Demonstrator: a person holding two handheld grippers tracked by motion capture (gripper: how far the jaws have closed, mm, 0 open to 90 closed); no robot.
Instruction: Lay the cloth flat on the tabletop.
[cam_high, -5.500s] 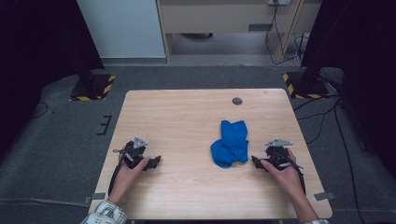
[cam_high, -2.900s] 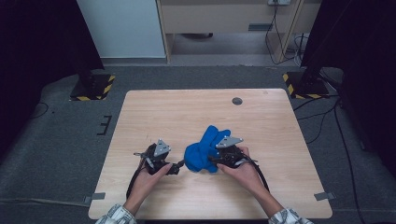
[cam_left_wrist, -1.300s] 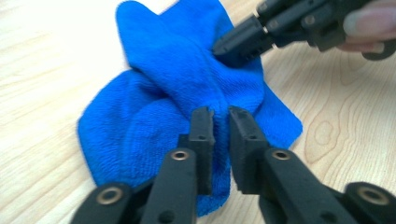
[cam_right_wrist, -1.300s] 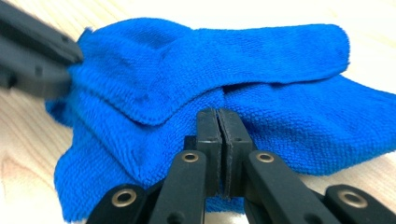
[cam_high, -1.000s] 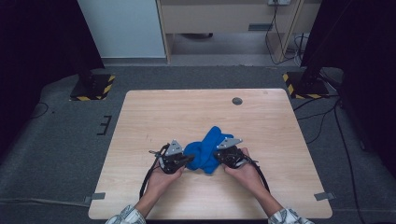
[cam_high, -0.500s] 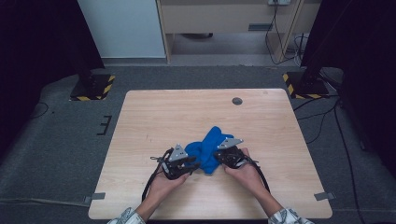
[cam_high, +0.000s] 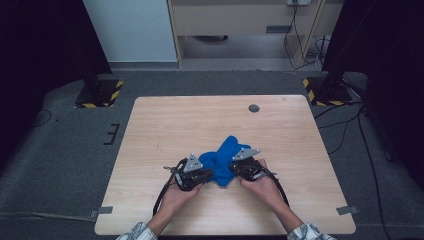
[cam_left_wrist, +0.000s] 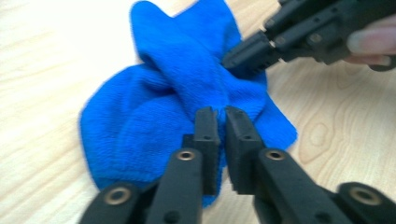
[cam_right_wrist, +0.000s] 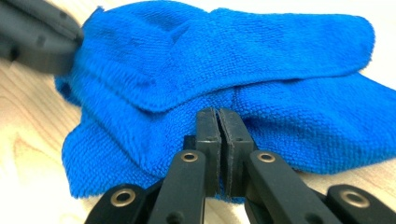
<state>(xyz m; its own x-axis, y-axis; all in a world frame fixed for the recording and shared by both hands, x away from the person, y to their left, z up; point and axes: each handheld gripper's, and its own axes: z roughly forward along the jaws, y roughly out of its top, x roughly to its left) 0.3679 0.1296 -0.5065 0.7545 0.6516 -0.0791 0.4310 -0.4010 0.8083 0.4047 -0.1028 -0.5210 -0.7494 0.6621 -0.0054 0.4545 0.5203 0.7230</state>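
Observation:
A crumpled blue cloth (cam_high: 222, 156) lies on the wooden table (cam_high: 165, 125), toward its near edge. My left gripper (cam_high: 207, 174) meets the cloth's left side. Its jaws have just been closing and now stand shut on a raised fold of the blue cloth (cam_left_wrist: 154, 116), which runs up to the left gripper (cam_left_wrist: 218, 114). My right gripper (cam_high: 231, 170) is shut on the cloth's right side. In the right gripper view the right gripper (cam_right_wrist: 218, 114) pinches the near edge of the blue cloth (cam_right_wrist: 243, 51). Each gripper's view shows the other one biting the cloth farther off: the right gripper (cam_left_wrist: 236, 58) and the left gripper (cam_right_wrist: 70, 37).
A small dark round disc (cam_high: 254, 108) sits near the table's far edge. Black stands with yellow-striped bases (cam_high: 100, 94) (cam_high: 325, 92) rest on the floor beyond both far corners. Bare wood stretches around the cloth on all sides.
Both hands have come in from the table's sides to the cloth. The cloth has shifted left and bunched. In the last second the left gripper edged right into the cloth.

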